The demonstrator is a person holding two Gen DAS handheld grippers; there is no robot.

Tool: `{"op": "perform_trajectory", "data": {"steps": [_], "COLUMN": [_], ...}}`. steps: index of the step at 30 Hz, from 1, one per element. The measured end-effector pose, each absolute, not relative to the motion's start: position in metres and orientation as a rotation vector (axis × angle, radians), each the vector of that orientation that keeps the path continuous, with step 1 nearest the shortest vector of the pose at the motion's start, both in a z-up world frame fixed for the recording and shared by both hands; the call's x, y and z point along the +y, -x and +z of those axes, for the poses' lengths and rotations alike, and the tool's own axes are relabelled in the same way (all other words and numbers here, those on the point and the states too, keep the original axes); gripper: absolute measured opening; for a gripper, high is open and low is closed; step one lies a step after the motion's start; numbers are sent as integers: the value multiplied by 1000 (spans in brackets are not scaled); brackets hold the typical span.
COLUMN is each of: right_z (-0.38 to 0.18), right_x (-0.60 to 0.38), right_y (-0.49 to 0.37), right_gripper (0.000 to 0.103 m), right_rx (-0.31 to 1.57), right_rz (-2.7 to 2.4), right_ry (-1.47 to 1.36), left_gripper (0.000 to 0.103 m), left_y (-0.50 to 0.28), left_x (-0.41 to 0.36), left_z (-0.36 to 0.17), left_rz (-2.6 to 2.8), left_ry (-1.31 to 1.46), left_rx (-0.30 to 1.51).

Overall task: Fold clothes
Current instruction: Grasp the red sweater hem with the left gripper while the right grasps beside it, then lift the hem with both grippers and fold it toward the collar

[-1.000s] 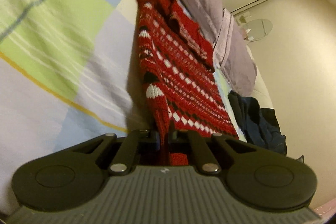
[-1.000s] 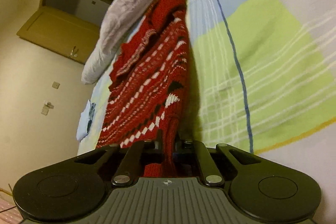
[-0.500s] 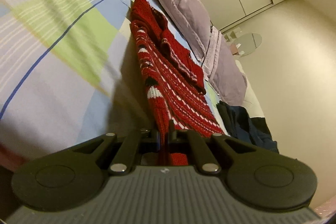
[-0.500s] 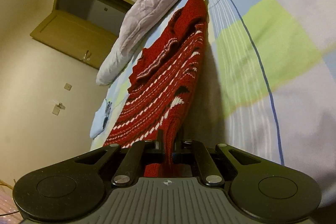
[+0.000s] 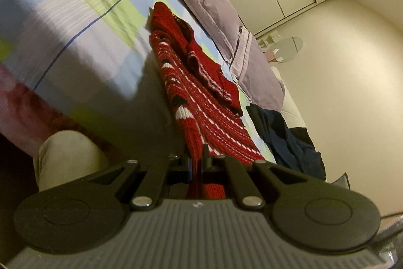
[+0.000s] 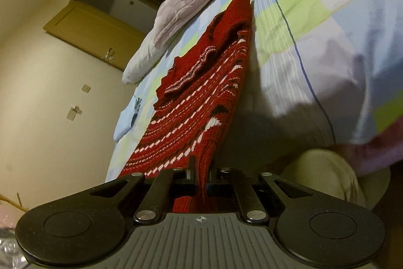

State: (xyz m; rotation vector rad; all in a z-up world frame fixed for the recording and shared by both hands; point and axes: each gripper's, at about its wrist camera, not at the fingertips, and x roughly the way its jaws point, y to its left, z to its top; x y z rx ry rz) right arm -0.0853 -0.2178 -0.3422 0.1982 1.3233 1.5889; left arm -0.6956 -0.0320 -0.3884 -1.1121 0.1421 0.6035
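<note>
Currently both the left gripper (image 5: pixel 197 155) and right gripper (image 6: pixel 201 169) are clamping the red-and-white patterned knit sweater (image 5: pixel 201 92), apparently its hem, over the pastel checked bedsheet (image 5: pixel 83 17).

Bed (image 5: pixel 83 24), checked sheet in green, blue, lilac. On it: red patterned sweater (image 5: pixel 201 102) stretched out, lilac duvet (image 5: pixel 214 6) along far edge, dark navy garment (image 5: pixel 284 140), pale blue cloth (image 6: pixel 126 120).

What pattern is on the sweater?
Red sweater with white dashed stripes and small black marks; clearest in the right wrist view.
</note>
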Motion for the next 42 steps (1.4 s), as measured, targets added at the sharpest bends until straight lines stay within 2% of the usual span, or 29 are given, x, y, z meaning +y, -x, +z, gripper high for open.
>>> {"op": "perform_trajectory", "data": {"steps": [11, 18, 25, 32, 35, 36, 37, 38, 39, 40, 42], "right_z": [-327, -293, -259, -254, -279, -292, -306, -320, -332, -342, -347], "right_x": [-288, -283, -222, -95, -20, 3, 21, 38, 50, 56, 51], "right_y": [115, 114, 86, 53, 35, 29, 23, 18, 13, 8, 0], "right_gripper": [4, 4, 4, 4, 4, 5, 15, 33, 44, 48, 48], "right_rx": [1352, 1251, 1085, 1001, 1076, 1117, 1156, 1195, 1220, 1232, 1219], "right_rz": [1594, 1692, 1763, 1704, 1581, 1524, 1467, 1409, 1365, 1336, 1370], "right_ry": [-160, -145, -184, -176, -187, -170, -146, -123, -112, -114, -145], "left_gripper": [3, 3, 4, 4, 12, 22, 26, 26, 25, 25, 26], "left_y": [722, 723, 698, 628, 594, 585, 577, 570, 566, 566, 571], "left_x": [-86, -75, 11, 148, 211, 229, 246, 261, 273, 277, 280], "left_z": [-364, -333, -316, -320, -344, -355, -367, -377, -385, -388, -391], "left_rz": [581, 547, 503, 543, 602, 632, 663, 699, 739, 747, 733], "left_ry": [1106, 1050, 1072, 1085, 1146, 1168, 1188, 1199, 1207, 1202, 1178], "left_rx": [199, 169, 108, 112, 126, 146, 168, 211, 256, 265, 254]}}
